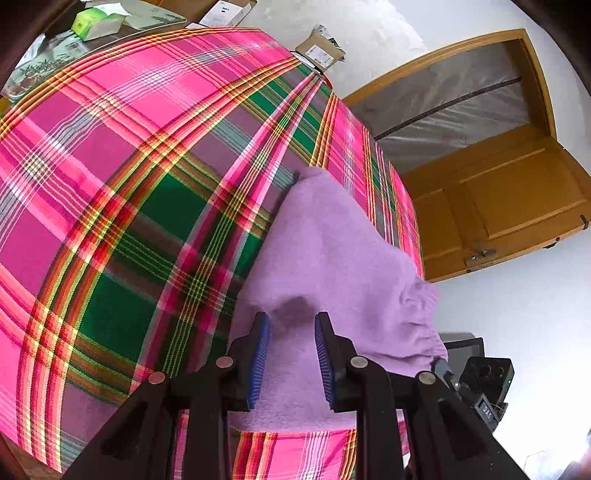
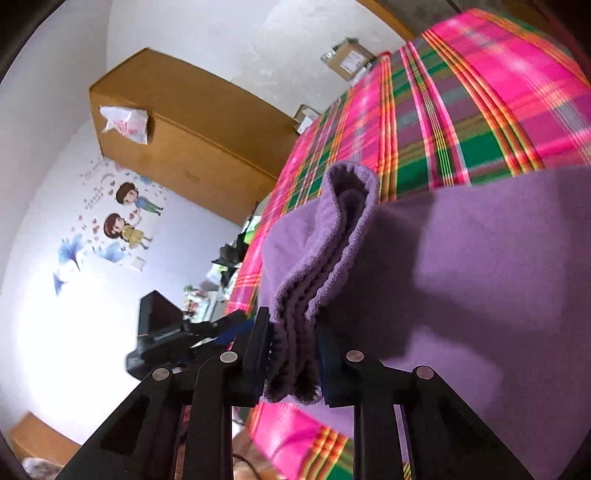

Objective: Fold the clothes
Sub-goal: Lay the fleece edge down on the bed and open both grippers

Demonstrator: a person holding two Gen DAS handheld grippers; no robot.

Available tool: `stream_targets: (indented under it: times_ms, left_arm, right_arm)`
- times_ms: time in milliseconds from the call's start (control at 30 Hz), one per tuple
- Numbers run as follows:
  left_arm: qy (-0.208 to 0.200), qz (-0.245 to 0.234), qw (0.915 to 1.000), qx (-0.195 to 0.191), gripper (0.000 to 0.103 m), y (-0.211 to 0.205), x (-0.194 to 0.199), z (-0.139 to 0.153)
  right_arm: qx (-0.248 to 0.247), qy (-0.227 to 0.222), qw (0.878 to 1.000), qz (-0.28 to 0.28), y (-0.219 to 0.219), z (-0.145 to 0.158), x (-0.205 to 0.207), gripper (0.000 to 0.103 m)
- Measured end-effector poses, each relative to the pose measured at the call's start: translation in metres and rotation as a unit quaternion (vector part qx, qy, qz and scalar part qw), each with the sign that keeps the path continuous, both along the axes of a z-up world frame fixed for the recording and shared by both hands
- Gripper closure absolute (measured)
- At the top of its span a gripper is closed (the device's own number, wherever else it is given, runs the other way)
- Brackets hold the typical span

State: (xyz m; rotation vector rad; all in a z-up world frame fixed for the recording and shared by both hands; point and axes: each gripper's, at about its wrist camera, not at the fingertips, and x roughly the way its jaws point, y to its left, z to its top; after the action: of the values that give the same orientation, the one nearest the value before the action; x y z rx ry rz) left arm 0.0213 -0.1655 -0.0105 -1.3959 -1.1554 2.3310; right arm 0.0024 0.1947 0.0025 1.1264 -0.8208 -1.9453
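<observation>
Lying on a bed with a bright pink, green and yellow checked cover (image 1: 110, 155) is a soft purple cloth (image 1: 332, 240). It sits near the right side of the bed in the left wrist view, and part of it hangs over the near edge.

On the far left of that view, a green and white tissue pack (image 1: 96, 22) rests on a table past the bed. A small cardboard box (image 1: 320, 51) sits at the far end of the bed. To the right stands a brown wooden door (image 1: 498, 206) in a white wall.

The left gripper (image 1: 291, 321) is low in the middle of that view. Its two blue pads (image 1: 260, 354) are apart, with a gap between them. They hover over the purple cloth and hold nothing. A little bump of cloth lies just past the tips.

In the right wrist view, the far left wall has cartoon stickers (image 2: 125, 218) of two children. Above them is a big brown cupboard (image 2: 192, 140) with a white plastic bag (image 2: 125, 123) hanging on it. Lower down, the other gripper shows as a dark shape.

The right gripper (image 2: 291, 350) is squeezed tight on a folded bunch of the purple cloth (image 2: 480, 277). Several layers are pinched between its fingers. The cloth curls up from the fingers and spreads wide to the right, over the checked cover (image 2: 461, 92). This view is a bit blurry
</observation>
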Motion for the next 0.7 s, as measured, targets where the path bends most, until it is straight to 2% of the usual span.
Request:
stream_targets:
  times_ms: [200,367,533,700]
  left_arm:
    - [-0.003,-0.009,0.9999,-0.004,0.078,0.004,-0.005,-0.006]
    - [-0.003,-0.014,0.9999,-0.008,0.078,0.004,-0.003,-0.006]
    - [-0.003,-0.017,0.9998,-0.010,0.078,0.005,-0.002,-0.004]
    - [-0.006,-0.021,0.9997,-0.013,0.078,0.005,-0.004,-0.004]
  right_arm:
    - [0.066,0.000,0.998,-0.022,0.004,-0.018,0.008,0.078]
    - [0.131,0.045,0.990,-0.012,-0.003,-0.014,0.009,0.067]
    - [0.157,0.077,0.984,-0.034,0.008,-0.004,-0.006,0.061]
    - [0.165,0.097,0.980,-0.061,0.012,0.001,-0.032,0.061]
